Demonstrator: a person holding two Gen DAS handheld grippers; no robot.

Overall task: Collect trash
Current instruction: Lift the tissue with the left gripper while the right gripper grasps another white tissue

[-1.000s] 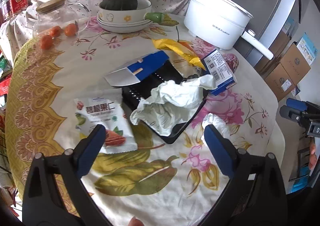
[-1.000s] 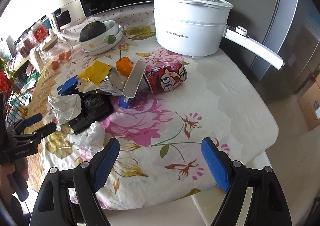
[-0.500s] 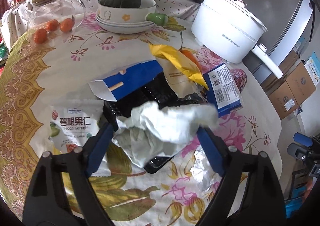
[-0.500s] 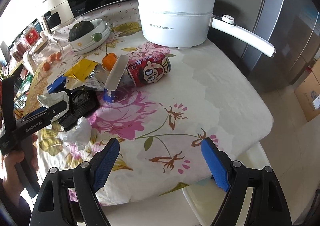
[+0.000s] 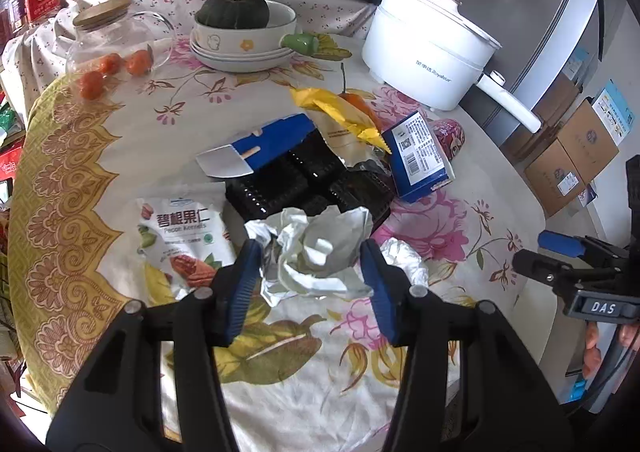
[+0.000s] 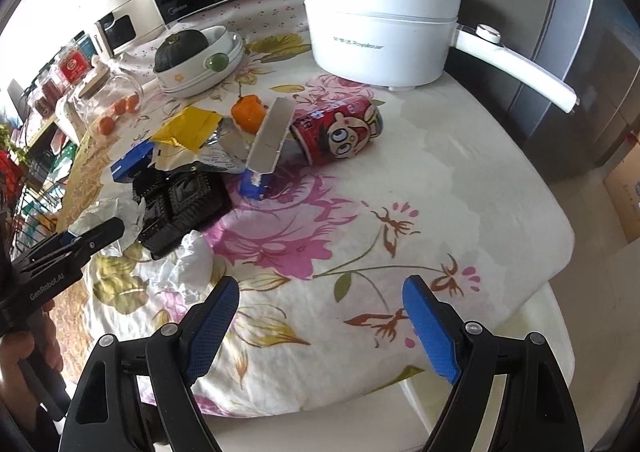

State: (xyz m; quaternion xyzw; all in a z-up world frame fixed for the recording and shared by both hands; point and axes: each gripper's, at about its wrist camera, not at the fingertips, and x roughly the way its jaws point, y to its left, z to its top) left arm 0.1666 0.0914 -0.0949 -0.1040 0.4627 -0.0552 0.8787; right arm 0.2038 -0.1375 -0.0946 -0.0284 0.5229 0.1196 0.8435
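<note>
Left gripper (image 5: 308,276) jaws have just been closing on the crumpled wrapper (image 5: 316,248); both blue pads sit against its sides, so it reads as pinched. Wrapper is a white/silver wad with no clear long axis, slightly wider across than deep, spanning the gap pad to pad. It sits at the near edge of the black tray (image 5: 308,180), overlapping that edge; whether it is lifted off the cloth I cannot tell.

Right gripper (image 6: 320,316) is spread wide, nothing between the pads, over bare floral tablecloth (image 6: 440,212) near the table edge.

Other trash, left wrist view, clock positions from the wrapper:
- nut bag (image 5: 180,240) at 9, flat, long axis running 12-6, text upright toward the camera.
- foil wad (image 5: 400,256) at 3, just beside the right pad.
- blue carton (image 5: 264,144) at 11, long axis roughly 8-2, its open grey flap pointing to 8, lying on the tray's far rim.
- yellow pouch (image 5: 340,112) at 12, long axis 10-4.
- blue box (image 5: 420,156) at 1, tilted, barcode face up.
- red can (image 6: 340,132) behind the box, on its side; in the right wrist view its long axis runs about 8-2.

Pot (image 5: 428,52) at 1, well apart.
</note>
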